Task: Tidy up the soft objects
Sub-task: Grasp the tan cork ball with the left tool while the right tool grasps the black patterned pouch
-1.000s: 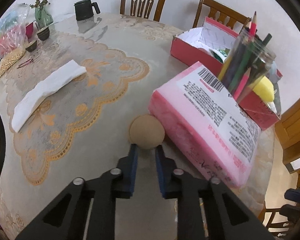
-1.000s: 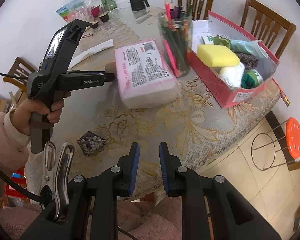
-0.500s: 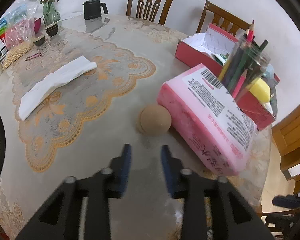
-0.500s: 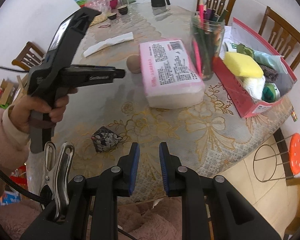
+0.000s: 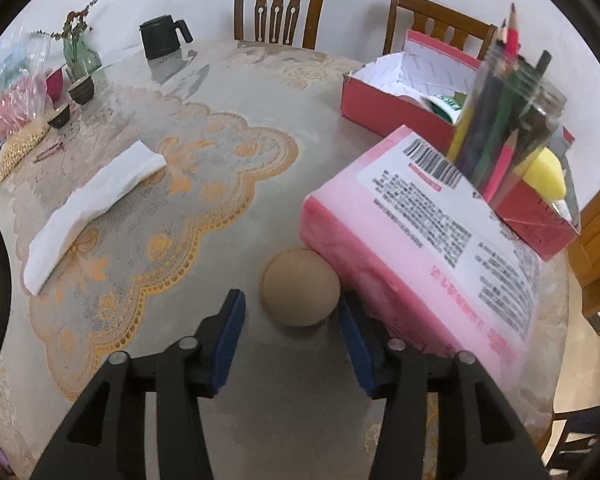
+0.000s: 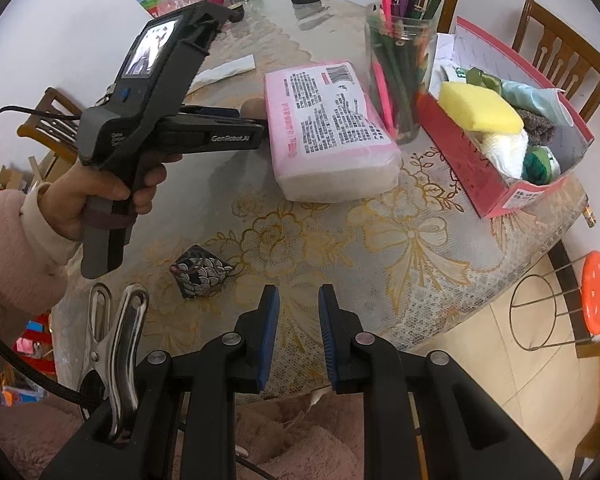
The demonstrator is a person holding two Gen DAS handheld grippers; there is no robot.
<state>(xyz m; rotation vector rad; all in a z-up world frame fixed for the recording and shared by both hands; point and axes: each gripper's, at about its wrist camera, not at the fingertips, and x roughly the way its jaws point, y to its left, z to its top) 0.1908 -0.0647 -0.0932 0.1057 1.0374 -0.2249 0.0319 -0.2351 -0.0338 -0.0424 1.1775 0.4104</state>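
Round matte tan ball [image 5: 301, 288] beside glossy pink pack [image 5: 424, 240]

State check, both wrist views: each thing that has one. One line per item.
left tongs: open, straddling the ball, not closed on it
right tongs: fingers close together, holding nothing, off the table edge
tan ball: on the table, against the pink pack
pink pack: lying flat, sealed
red box: open, holding the yellow sponge and other soft items
pencil jar: upright, full
white cloth: folded, flat
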